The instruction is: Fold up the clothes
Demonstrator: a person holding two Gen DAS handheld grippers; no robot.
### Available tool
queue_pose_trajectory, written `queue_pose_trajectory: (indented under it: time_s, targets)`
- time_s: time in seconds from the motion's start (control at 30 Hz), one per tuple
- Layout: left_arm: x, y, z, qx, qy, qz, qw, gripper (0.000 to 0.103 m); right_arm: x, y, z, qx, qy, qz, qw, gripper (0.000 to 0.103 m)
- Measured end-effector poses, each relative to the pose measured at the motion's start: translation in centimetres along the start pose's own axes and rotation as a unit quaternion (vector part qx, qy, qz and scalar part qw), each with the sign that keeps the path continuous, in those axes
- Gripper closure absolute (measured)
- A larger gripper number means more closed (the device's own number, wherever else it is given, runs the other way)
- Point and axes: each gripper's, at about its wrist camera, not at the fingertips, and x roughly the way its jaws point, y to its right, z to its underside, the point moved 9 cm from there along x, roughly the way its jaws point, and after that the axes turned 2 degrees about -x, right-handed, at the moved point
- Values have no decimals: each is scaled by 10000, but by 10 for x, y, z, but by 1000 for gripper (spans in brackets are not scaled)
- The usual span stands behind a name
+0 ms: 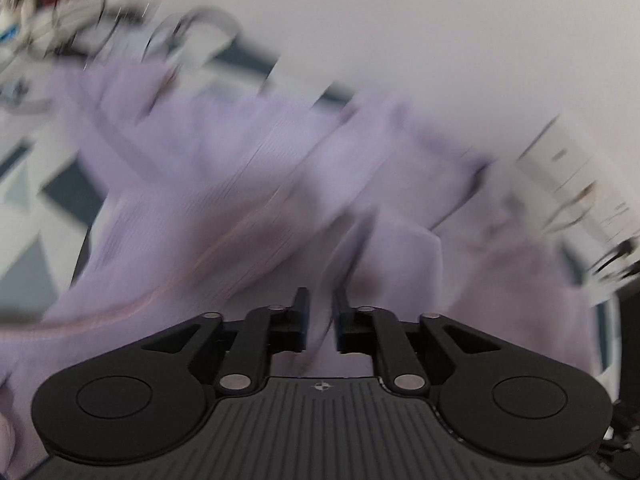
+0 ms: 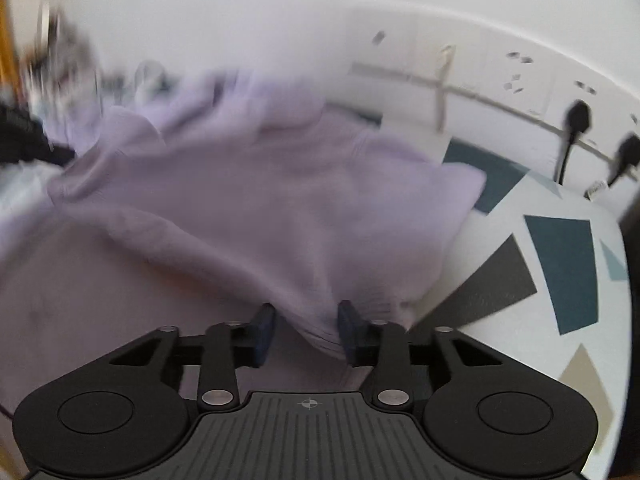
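A lavender garment point(image 1: 248, 184) lies rumpled and spread over a white tabletop with dark geometric patches point(image 2: 560, 272); motion blur smears it in both views. My left gripper point(image 1: 320, 312) points down at the garment with its jaws a narrow gap apart. Lavender fabric fills that gap, but the blur hides whether the pads press on it. My right gripper point(image 2: 306, 328) stands at the garment's point(image 2: 260, 200) near right edge. A raised fold of the cloth sits between its jaws, against the right pad point(image 2: 347, 328) and apart from the left pad.
A white wall runs behind the table, with black plugs and cables point(image 2: 576, 120) at the right. Blurred clutter point(image 1: 52, 12) of dark and metallic things sits at the far left. The tabletop's rounded edge point(image 2: 624, 248) curves down the right side.
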Motion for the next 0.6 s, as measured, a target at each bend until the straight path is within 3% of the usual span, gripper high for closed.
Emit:
queue_pose_trajectory:
  time_s: [0.03, 0.13, 0.2, 0.37, 0.47, 0.6]
  targets:
    - [4, -6, 6, -44, -97, 55, 9999, 79, 2, -5, 2, -110, -81, 117, 9998, 66]
    - [9, -13, 18, 154, -202, 178, 9995, 56, -7, -13, -8, 1, -10, 96, 10000, 49]
    - [10, -10, 23, 400, -202, 332, 9984, 47, -12, -17, -19, 114, 75, -5, 9999, 48]
    - [7, -1, 40, 825, -169, 1070, 9907, 43, -8, -42, -67, 194, 177, -218, 9994, 50]
    - [10, 4, 50, 1170, -77, 1207, 9857, 43, 6, -74, -103, 39, 287, -548, 9981, 55]
    - [13, 6, 54, 1361, 24, 1397, 9808, 44, 43, -137, -151, -616, 200, -843, 9943, 57]
